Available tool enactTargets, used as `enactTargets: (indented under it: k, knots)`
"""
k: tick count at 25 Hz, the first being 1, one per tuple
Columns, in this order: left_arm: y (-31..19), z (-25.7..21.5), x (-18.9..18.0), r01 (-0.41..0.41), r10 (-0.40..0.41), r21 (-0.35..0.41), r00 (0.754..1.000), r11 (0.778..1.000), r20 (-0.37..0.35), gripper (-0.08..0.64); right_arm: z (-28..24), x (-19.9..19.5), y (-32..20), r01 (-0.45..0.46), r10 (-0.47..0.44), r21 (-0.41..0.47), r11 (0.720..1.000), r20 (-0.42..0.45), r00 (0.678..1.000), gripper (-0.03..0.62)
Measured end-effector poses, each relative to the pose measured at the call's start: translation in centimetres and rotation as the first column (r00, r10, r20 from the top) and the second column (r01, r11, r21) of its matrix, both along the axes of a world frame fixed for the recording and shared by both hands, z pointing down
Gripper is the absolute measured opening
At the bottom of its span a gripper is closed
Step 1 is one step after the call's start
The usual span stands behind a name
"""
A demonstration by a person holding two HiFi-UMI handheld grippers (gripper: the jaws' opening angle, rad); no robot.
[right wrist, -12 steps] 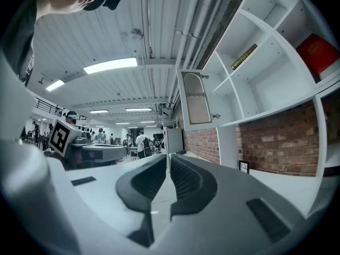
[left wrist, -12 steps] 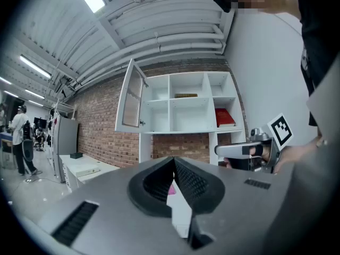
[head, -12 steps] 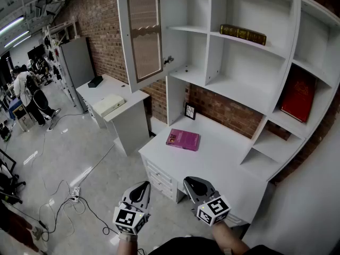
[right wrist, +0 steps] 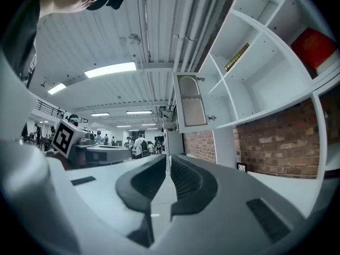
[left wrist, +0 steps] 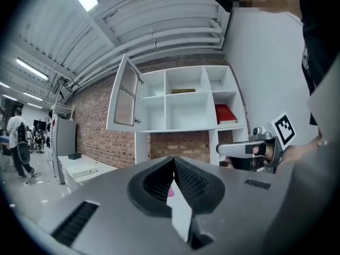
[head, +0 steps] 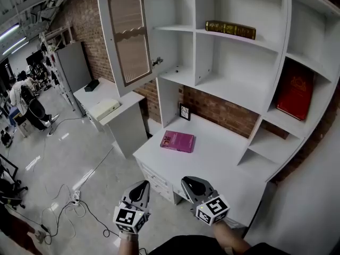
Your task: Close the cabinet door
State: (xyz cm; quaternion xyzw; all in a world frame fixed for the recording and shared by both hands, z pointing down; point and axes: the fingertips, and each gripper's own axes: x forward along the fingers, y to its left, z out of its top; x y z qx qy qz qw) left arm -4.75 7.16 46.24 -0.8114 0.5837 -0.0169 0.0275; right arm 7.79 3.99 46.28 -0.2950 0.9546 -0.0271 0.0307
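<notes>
The door point(head: 127, 36) stands swung open at the far left of the cabinet point(head: 234, 73), above a side table point(head: 109, 102). Nearer, a desk point(head: 212, 158) carries a pink book point(head: 178, 141). The left gripper point(head: 142, 186) and right gripper point(head: 190, 184), both clenched and empty, hover by the desk's near edge.

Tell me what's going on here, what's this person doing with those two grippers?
A person stands before a white desk with a shelf unit, holding a gripper in each hand. The left gripper and right gripper are both shut and empty, held low near the desk's front edge. The cabinet door at the unit's upper left stands wide open, and neither gripper touches it, so closing has not yet begun. A pink book lies on the desk.
</notes>
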Motion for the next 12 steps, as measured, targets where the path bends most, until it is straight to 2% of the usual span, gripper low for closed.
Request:
enactTargets:
  k: [4,8,12]
  knots:
    - [-1.4,0.7,1.2,0.022,-0.022,-0.019,1.000,1.000,-0.018,0.009,0.4,1.1,-1.6,0.022,-0.021,-0.020,1.000,0.014,1.000,0.037]
    - [-3.1,1.5,2.3,0.019,-0.019,-0.037,1.000,0.999,-0.005,0.009,0.8,1.2,-3.4,0.029,-0.029,-0.029,0.999,0.007,1.000,0.037]
    - [-5.4,1.7,1.2,0.026,-0.026,-0.031,1.000,0.999,-0.015,0.009,1.2,0.2,-5.5,0.028,-0.028,-0.026,0.999,0.007,1.000,0.037]
